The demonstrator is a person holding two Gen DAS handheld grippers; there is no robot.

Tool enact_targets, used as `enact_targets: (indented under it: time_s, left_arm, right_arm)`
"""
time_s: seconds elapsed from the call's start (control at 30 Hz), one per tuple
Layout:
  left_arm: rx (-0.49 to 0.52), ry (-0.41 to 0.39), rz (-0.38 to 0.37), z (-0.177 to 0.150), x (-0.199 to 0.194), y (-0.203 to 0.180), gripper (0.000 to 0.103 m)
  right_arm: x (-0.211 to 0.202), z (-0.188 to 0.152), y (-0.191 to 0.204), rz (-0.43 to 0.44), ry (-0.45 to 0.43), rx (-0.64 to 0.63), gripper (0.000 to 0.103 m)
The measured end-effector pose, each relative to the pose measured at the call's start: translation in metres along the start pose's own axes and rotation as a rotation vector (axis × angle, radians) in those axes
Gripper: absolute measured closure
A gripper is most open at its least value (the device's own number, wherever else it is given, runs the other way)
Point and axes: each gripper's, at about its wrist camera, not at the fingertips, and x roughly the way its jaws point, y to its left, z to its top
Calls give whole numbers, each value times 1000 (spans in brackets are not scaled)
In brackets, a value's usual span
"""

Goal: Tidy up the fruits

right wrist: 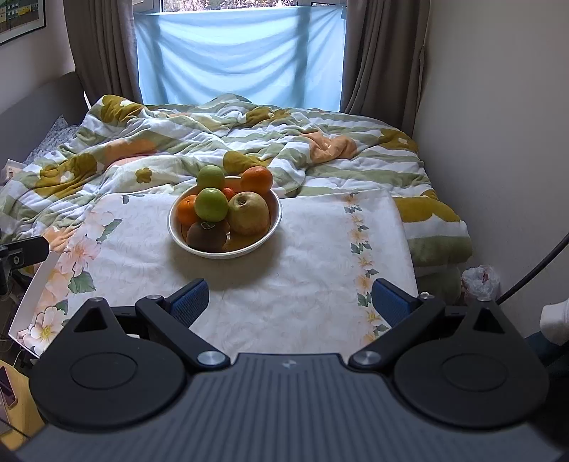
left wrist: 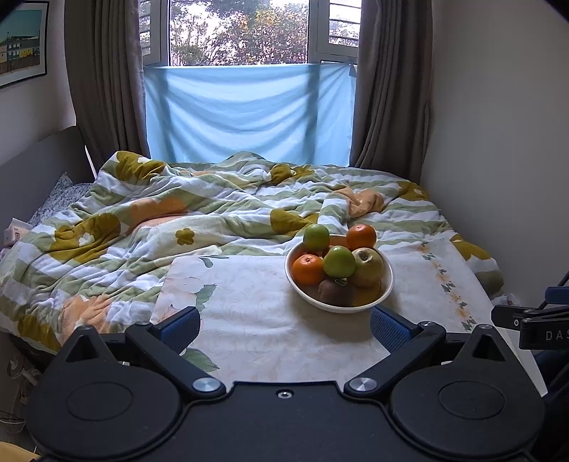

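Fruits (right wrist: 220, 209), green, orange and brown, heaped in white bowl (right wrist: 270, 232)

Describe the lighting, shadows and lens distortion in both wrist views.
Left wrist view: daylight through the window blows out the sky, the walls bow outward and the corners go dark. Right wrist view: soft, even light; the fruit bowl casts a faint shadow toward the camera on the floral tablecloth, and the right claw looks sharp.
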Motion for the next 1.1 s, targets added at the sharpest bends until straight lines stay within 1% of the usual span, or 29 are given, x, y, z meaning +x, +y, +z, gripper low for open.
enact_targets:
  time_s: [0.87, 1.03, 1.1]
  left_arm:
    - [-6, 7, 6, 1, 0, -1, 0]
    - [6, 13, 31, 1, 1, -3, 0]
    - [5, 11, 27, 1, 1, -3, 0]
  right_arm:
    - [0, -5, -4, 5, 13, 10, 0]
    - [1, -8, -5, 2, 19, 17, 0]
    - [3, -9, -4, 0, 24, 18, 0]
